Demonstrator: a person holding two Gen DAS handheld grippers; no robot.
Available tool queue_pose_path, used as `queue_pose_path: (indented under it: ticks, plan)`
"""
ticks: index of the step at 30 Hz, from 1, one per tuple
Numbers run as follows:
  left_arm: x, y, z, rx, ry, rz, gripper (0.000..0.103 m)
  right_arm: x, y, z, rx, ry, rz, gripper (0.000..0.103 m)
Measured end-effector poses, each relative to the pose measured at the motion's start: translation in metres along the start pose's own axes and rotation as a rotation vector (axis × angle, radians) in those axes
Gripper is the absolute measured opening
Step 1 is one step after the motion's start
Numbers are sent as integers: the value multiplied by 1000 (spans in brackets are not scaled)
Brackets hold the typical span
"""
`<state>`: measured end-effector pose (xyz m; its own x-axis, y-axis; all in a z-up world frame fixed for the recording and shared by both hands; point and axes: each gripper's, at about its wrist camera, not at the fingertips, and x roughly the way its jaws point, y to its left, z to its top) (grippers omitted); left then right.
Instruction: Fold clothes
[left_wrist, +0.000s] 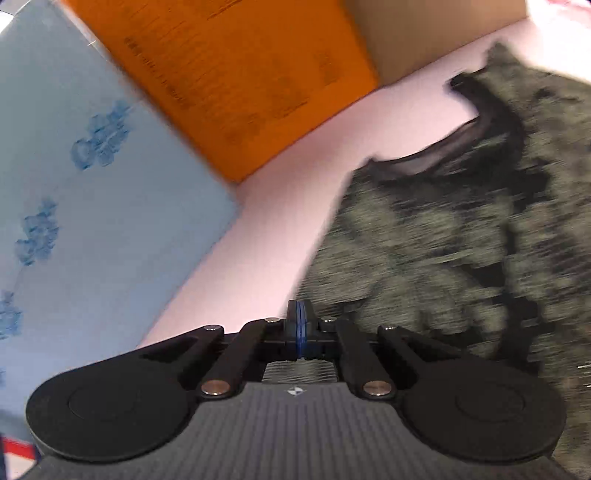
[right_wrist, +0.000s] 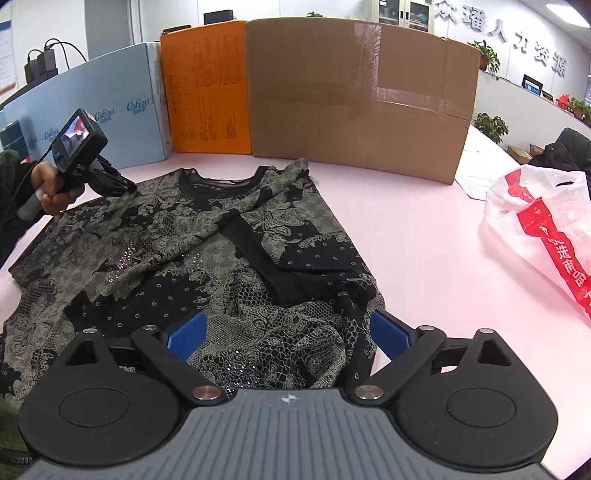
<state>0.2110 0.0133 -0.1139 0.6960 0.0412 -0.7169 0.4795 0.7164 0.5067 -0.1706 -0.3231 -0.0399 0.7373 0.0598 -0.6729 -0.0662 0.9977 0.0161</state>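
The blouse (right_wrist: 207, 258) — a dark lace-patterned top with a round neckline — lies spread on the pink counter (right_wrist: 424, 236), filling the centre and lower left of the right wrist view, neck toward the boxes at the top. 1 sleeve is laid diagonally across the chest, probably a first fold, so the job looks barely begun.

The left claw (left_wrist: 300, 317) has its blue pads pressed together. In its own blurred view no cloth shows between the tips, which sit at the garment's edge; from the right wrist view it reaches the shoulder area at the left of the frame, held by a hand (right_wrist: 51, 188). Whether it pinches fabric I cannot tell. The right claw (right_wrist: 288, 332) is spread wide over the hem at the bottom centre, pads on either side of a bunched ridge of cloth but not pressing it — seemingly poised to take that hem.

3 boxes stand along the top of the frame like a backdrop: a light blue box (right_wrist: 92, 110), an orange box (right_wrist: 205, 92) and a brown cardboard box (right_wrist: 354, 103); their contents are hidden. At the right edge a white and red plastic bag (right_wrist: 543, 221) slumps on the counter, contents unseen.
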Motion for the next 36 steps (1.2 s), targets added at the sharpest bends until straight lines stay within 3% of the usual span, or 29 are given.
queue_pose_path:
  ticks: [6, 8, 10, 12, 13, 16, 23, 24, 25, 26, 28, 32, 33, 36]
  plan:
    - [35, 38, -15, -93, 193, 289, 1, 0, 2, 3, -8, -15, 10, 95]
    - [29, 54, -22, -177, 208, 256, 5, 2, 3, 4, -16, -14, 12, 95]
    - [14, 67, -28, -255, 197, 200, 16, 2, 4, 6, -33, -23, 2, 95]
    - [-9, 70, -35, -278, 149, 182, 48, 5, 4, 9, -58, -28, -3, 95]
    - [-23, 69, -40, -274, 118, 177, 54, 9, 4, 11, -80, -28, -5, 95]
    - [-66, 57, -59, -250, 55, 161, 57, 23, 8, 23, -162, -41, 18, 95]
    - [-155, -2, -116, -209, 57, 79, 68, 93, 12, 39, -380, 6, 73, 92]
    - [-167, -13, -125, -205, 61, 62, 69, 104, 9, 40, -389, 23, 85, 87]
    - [-179, -25, -132, -199, 58, 50, 70, 117, 5, 41, -385, 51, 99, 72]
    - [-190, -36, -139, -192, 52, 39, 73, 129, 1, 41, -374, 89, 107, 43]
    - [-210, -60, -149, -190, 43, 29, 78, 148, -12, 42, -303, 167, 142, 6]
    - [-223, -96, -160, -223, 83, 0, 79, 148, -41, 58, -145, 149, 241, 4]
    - [-223, -103, -161, -231, 101, -2, 79, 146, -53, 64, -86, 116, 229, 4]
    - [-218, -115, -164, -235, 137, 21, 79, 153, -124, 69, 279, 85, -55, 4]
